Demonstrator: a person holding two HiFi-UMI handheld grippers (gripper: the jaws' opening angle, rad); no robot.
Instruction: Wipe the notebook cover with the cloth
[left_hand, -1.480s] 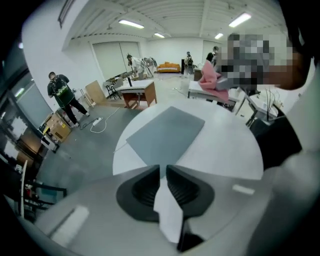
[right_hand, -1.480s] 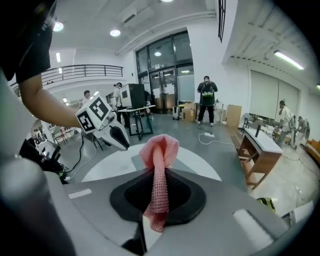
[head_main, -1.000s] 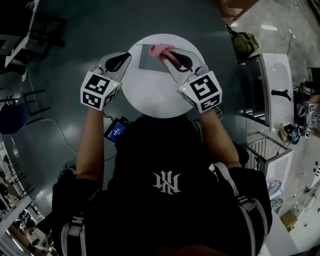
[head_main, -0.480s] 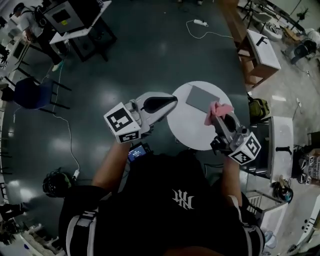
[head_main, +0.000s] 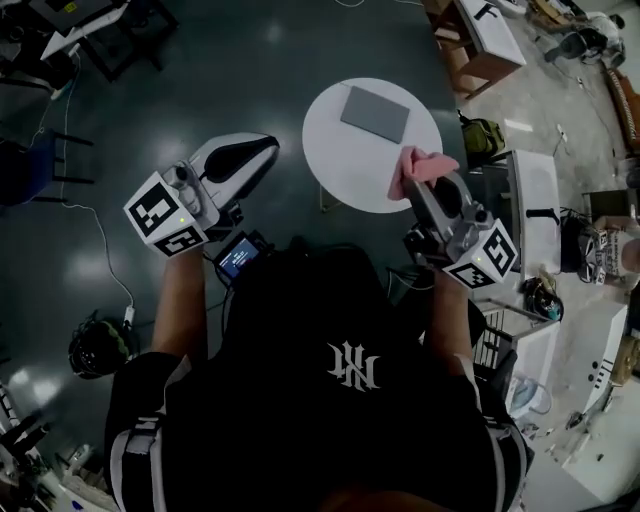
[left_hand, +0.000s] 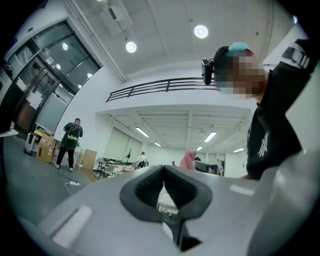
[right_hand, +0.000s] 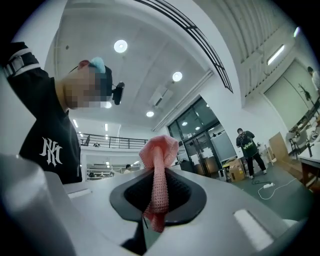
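Pink cloth (right_hand: 159, 172), just one, clamped in the right claw (right_hand: 159, 187); left claw (left_hand: 163, 172) closed, empty; one notebook (head_main: 375, 113) on table (head_main: 345, 162).

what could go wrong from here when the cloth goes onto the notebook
1. The right gripper pinches only a thin fold of the pink cloth. Dragged across the cover, the fold may pull out of the jaws.
2. The grey notebook lies loose toward the far side of the round table. The left gripper, jaws together on nothing, is off to the side, so nothing braces the notebook and it may slide under a wipe.
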